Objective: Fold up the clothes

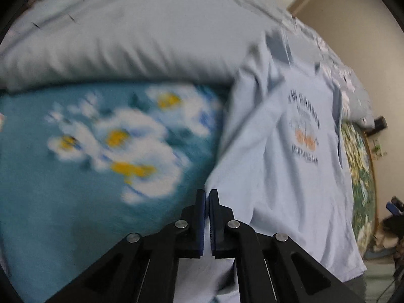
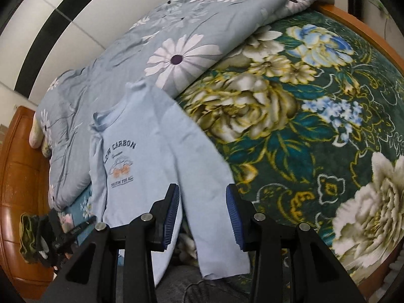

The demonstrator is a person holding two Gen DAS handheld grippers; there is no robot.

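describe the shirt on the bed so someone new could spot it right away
Start at the bed with the dark green flowered blanket. Along its edge lies a grey-blue daisy quilt. The shirt lies spread flat against that quilt: plain pale blue, long-sleeved, the only cloth with dark lettering and a small orange picture on its chest.

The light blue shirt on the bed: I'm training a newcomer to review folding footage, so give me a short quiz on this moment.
1. True or false: the right tongs are clamped on the light blue long-sleeved cotton shirt.
2. Which words are printed on the shirt's chest? A) LOW CARBON B) HIGH VOLTAGE C) no words at all
3. Short answer: what do the left tongs pinch?

Key: 1 false, they stand open above it; 2 A; 3 the shirt's edge.
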